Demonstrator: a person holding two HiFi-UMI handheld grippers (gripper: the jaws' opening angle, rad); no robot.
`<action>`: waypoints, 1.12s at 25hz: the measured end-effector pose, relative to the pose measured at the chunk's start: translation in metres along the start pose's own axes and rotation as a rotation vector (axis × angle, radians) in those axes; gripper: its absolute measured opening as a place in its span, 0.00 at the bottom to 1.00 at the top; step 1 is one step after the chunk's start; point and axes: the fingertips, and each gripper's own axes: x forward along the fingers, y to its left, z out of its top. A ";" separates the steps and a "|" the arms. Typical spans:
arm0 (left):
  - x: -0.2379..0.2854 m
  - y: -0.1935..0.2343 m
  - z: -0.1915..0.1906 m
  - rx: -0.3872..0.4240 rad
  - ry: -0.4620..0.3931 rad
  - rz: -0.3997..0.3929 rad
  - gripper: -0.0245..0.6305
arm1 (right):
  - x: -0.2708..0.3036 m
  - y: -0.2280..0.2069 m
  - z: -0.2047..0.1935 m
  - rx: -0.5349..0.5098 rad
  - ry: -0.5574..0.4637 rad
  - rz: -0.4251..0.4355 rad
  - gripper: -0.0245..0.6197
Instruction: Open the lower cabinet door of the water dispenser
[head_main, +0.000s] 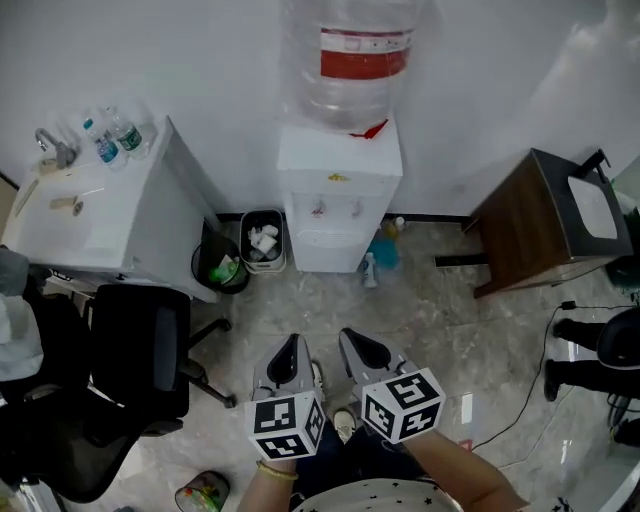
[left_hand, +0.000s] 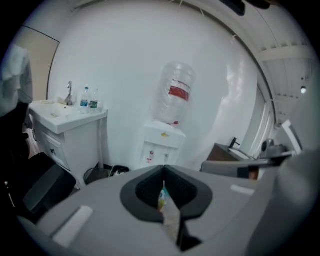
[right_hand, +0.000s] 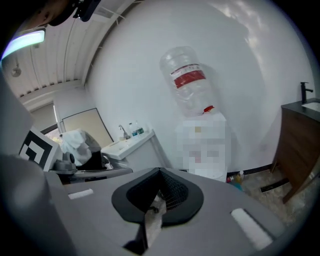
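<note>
The white water dispenser (head_main: 338, 190) stands against the far wall, with a clear bottle (head_main: 350, 55) on top and its lower front (head_main: 322, 252) facing me. From above I cannot make out the door's edge or whether it is ajar. My left gripper (head_main: 291, 350) and right gripper (head_main: 361, 348) hover side by side over the floor, well short of the dispenser, both shut and empty. In the left gripper view the jaws meet at the tips (left_hand: 163, 170) below the dispenser (left_hand: 159, 146). The right gripper (right_hand: 159, 172) points at the dispenser (right_hand: 202, 145) too.
A white sink cabinet (head_main: 110, 215) with water bottles (head_main: 112, 140) stands at left. Two waste bins (head_main: 262, 240) (head_main: 220, 268) sit beside the dispenser, and a blue bottle (head_main: 382, 250) on its right. A black office chair (head_main: 135, 360) is near left, a wooden cabinet (head_main: 545, 220) at right.
</note>
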 end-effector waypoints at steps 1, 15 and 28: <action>0.016 0.001 0.002 0.013 0.014 -0.016 0.05 | 0.011 -0.010 0.003 0.011 -0.002 -0.023 0.04; 0.215 -0.004 -0.067 0.084 0.178 -0.114 0.05 | 0.145 -0.190 -0.044 0.057 0.057 -0.267 0.04; 0.370 0.042 -0.260 0.040 0.333 -0.112 0.05 | 0.337 -0.398 -0.227 -0.067 0.160 -0.247 0.48</action>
